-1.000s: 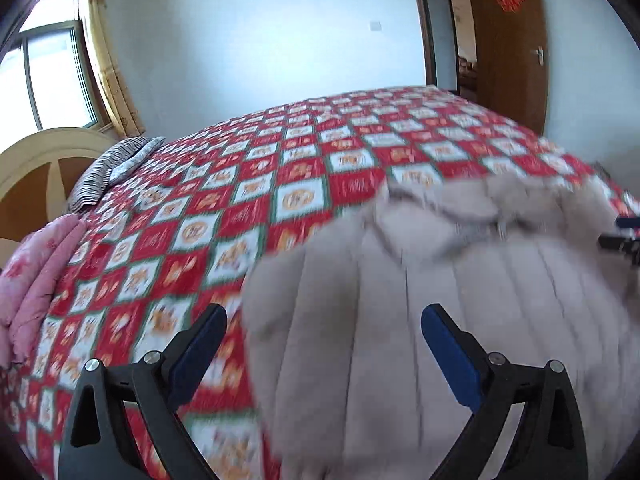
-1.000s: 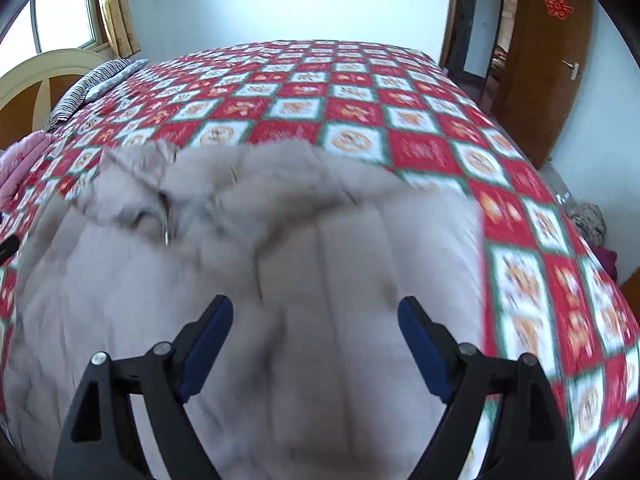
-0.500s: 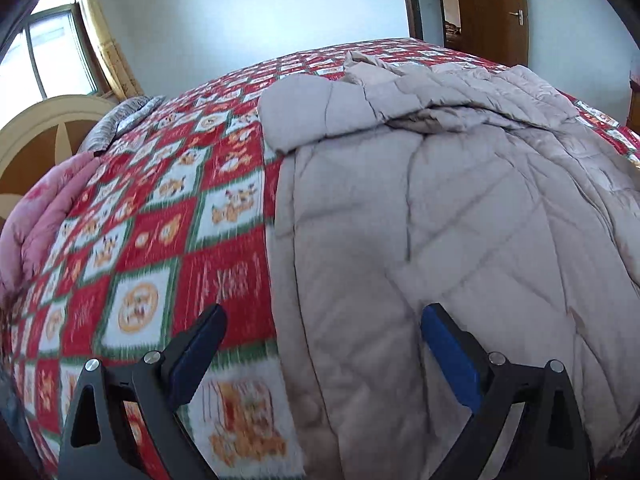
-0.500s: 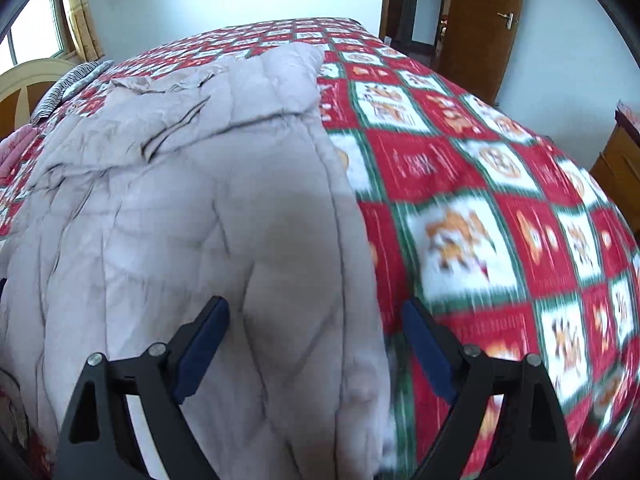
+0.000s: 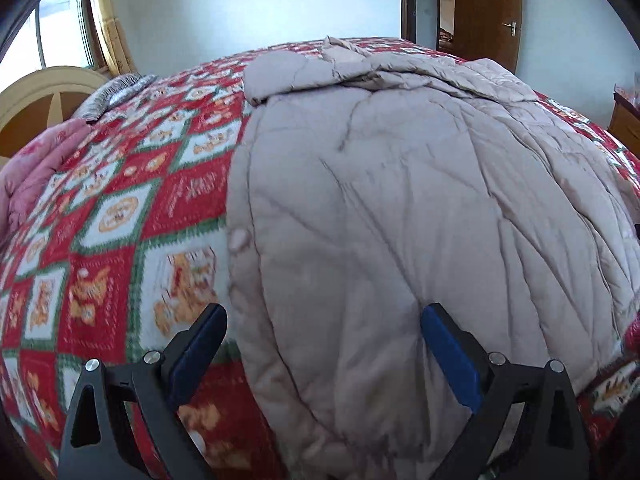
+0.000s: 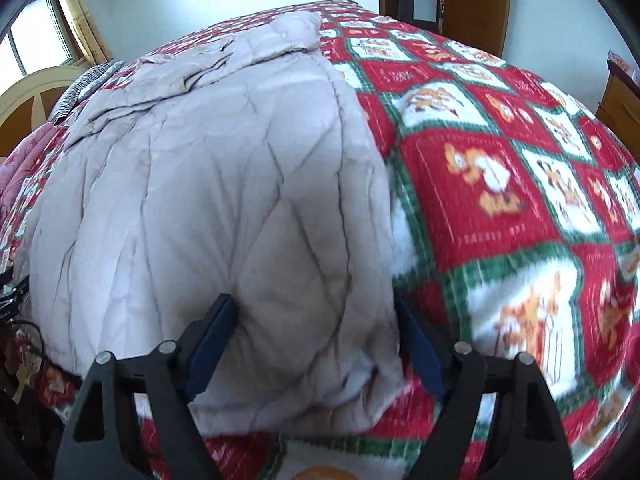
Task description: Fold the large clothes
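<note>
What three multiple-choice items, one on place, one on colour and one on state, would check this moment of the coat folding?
1. Where does the quilted coat lie?
A. On the patterned bedspread
B. On the floor
C. On a chair

2. What colour is the coat?
A. Navy
B. Beige-grey
C. Black

3. How do the jaws of the right gripper stand?
A. Shut with nothing between them
B. Clamped tight on a sleeve
C. Open, to either side of the coat's near corner

Key: 1 A, the red, white and green bedspread shows around the coat in both wrist views. 2 B, its quilted cloth is pale beige-grey throughout. 3 C, the right wrist view shows a wide gap, with the coat's bulging corner between the jaws; the left gripper is open too.
</note>
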Demonstrator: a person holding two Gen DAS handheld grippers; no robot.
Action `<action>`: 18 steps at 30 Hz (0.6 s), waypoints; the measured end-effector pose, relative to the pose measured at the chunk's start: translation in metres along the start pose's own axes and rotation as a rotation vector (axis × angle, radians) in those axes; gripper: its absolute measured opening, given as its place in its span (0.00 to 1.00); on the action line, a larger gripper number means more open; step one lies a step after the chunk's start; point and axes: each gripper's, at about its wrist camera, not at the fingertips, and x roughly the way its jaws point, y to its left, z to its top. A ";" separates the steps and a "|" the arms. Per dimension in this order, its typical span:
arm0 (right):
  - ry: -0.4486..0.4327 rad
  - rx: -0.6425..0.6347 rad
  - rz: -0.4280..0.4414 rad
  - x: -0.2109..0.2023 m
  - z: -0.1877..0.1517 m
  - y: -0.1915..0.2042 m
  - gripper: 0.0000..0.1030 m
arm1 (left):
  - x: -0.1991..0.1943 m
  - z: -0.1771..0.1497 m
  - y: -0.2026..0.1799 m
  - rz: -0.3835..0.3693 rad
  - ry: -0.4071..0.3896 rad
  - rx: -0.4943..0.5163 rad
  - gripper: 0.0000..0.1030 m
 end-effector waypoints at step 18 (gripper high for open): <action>-0.163 0.003 0.152 -0.047 -0.015 0.007 0.13 | -0.051 0.000 -0.009 -0.057 -0.038 0.079 0.12</action>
